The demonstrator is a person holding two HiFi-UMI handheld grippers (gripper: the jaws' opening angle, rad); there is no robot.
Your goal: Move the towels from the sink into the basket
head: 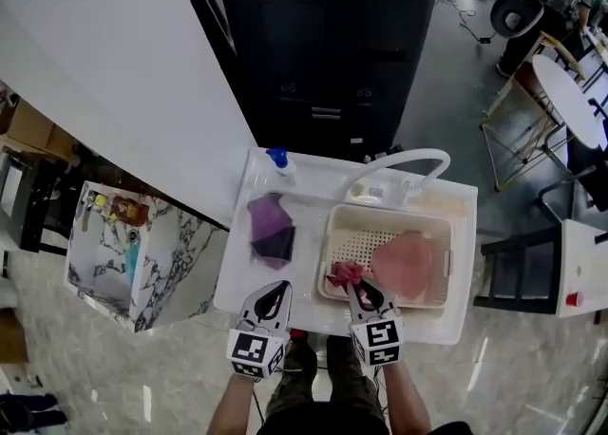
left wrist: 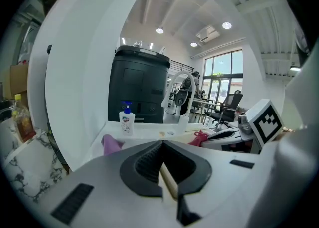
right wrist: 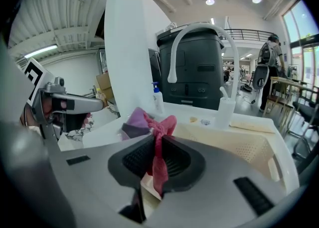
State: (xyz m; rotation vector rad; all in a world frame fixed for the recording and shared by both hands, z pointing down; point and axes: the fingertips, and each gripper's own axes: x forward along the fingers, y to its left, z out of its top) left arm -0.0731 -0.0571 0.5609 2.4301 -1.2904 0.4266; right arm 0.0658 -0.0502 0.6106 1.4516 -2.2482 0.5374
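While the right gripper [right wrist: 155,145] clenched a red towel [right wrist: 160,128] between its jaws, the cloth bunched above the pads and hung down below them. Seen from the head view, that towel sat over the near left corner of the basket [head: 388,216]; whether it touched the basket could not be told. The basket, cream and perforated, filled the right part of the white sink [head: 309,238], and a pink towel [head: 407,264] already lay inside it toward the right. A purple towel [head: 271,226] lay crumpled in the left part of the sink, apart from the basket. The left gripper [left wrist: 162,145] hovered at the sink's near edge with its jaws pressed together on nothing. A white faucet [head: 410,157] arched over the far side of the basket, a soap bottle [head: 278,160] stood at the far left corner, and a black bin [head: 323,34] stood beyond the sink.
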